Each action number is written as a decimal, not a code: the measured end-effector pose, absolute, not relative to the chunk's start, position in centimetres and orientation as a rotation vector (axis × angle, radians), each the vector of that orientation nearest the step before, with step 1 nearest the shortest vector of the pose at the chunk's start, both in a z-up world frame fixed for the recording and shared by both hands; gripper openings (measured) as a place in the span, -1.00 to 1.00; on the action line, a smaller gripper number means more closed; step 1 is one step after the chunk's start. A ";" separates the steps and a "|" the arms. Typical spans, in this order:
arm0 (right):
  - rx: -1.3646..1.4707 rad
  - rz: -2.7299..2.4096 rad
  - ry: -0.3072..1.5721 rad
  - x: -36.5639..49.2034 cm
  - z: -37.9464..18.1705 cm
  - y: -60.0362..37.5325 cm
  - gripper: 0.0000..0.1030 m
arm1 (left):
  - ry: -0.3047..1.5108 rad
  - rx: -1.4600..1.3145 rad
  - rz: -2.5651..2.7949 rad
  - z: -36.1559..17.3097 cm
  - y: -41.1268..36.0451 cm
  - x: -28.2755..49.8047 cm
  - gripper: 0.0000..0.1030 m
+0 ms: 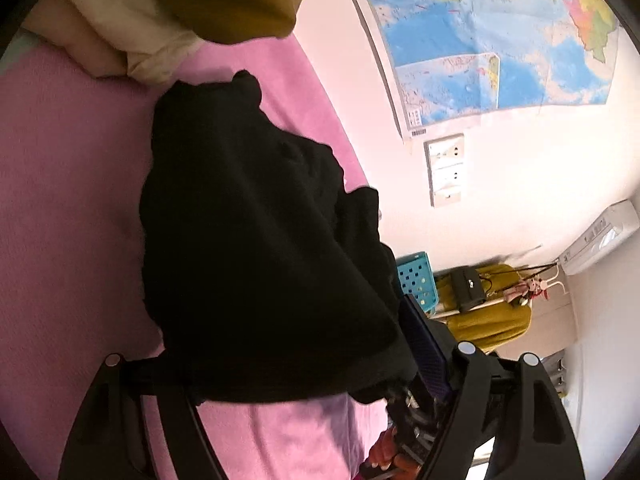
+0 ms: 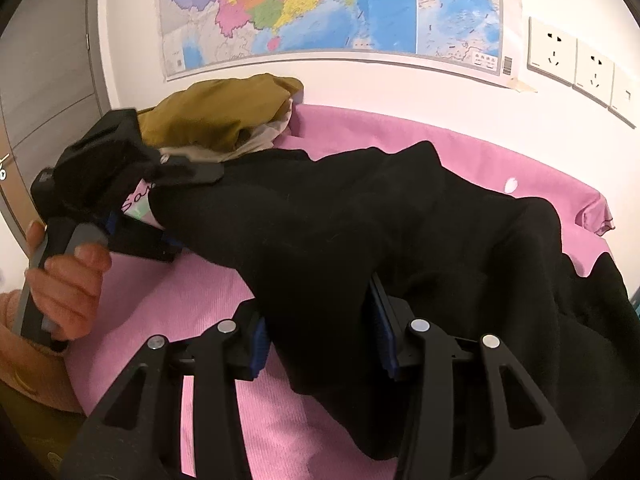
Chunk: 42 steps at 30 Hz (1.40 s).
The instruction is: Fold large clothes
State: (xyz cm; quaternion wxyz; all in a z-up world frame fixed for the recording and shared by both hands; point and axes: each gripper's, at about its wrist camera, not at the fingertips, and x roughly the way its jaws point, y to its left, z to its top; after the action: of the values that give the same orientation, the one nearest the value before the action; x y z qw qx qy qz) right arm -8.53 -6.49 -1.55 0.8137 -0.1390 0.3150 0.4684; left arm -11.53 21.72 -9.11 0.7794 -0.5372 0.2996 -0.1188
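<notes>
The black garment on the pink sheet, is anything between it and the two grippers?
No. The black garment already lies between the blue pads of the right gripper, and the left gripper is at its far end. The mustard clothes lie beside it, against the wall.

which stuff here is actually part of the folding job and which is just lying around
In the job: black garment, left gripper and right gripper both gripping it, pink sheet it lies on.

Lying about: mustard garment, cream cloth, wall map, sockets, blue basket.
</notes>
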 end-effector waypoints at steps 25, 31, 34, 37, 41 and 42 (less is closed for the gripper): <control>0.539 0.840 0.990 -7.3 -4.3 -26.2 0.62 | 0.835 -0.781 -0.083 -8.0 19.4 -8.2 -0.18; 0.642 0.726 0.998 -3.8 -5.8 -25.3 0.66 | 0.841 -0.745 -0.077 -7.8 19.0 -8.0 -0.15; 0.634 0.674 0.966 -3.0 -5.9 -24.3 0.72 | 0.842 -0.741 -0.082 -7.8 18.9 -7.9 -0.15; 0.628 0.640 0.942 -2.4 -5.5 -23.3 0.86 | 0.843 -0.728 -0.083 -7.8 19.0 -8.1 -0.14; 0.589 0.599 0.903 -2.0 -5.2 -22.3 0.84 | 0.847 -0.703 -0.074 -7.7 18.7 -7.9 -0.12; 0.571 0.594 0.891 -1.9 -5.0 -22.1 0.67 | 0.848 -0.696 -0.071 -7.6 18.6 -7.9 -0.12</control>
State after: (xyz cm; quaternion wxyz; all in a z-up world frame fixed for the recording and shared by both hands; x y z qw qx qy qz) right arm -1.90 -22.06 -4.96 0.8215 0.2682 0.4188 0.2791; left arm -7.92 18.58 -7.64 0.8528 -0.3307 0.4028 -0.0338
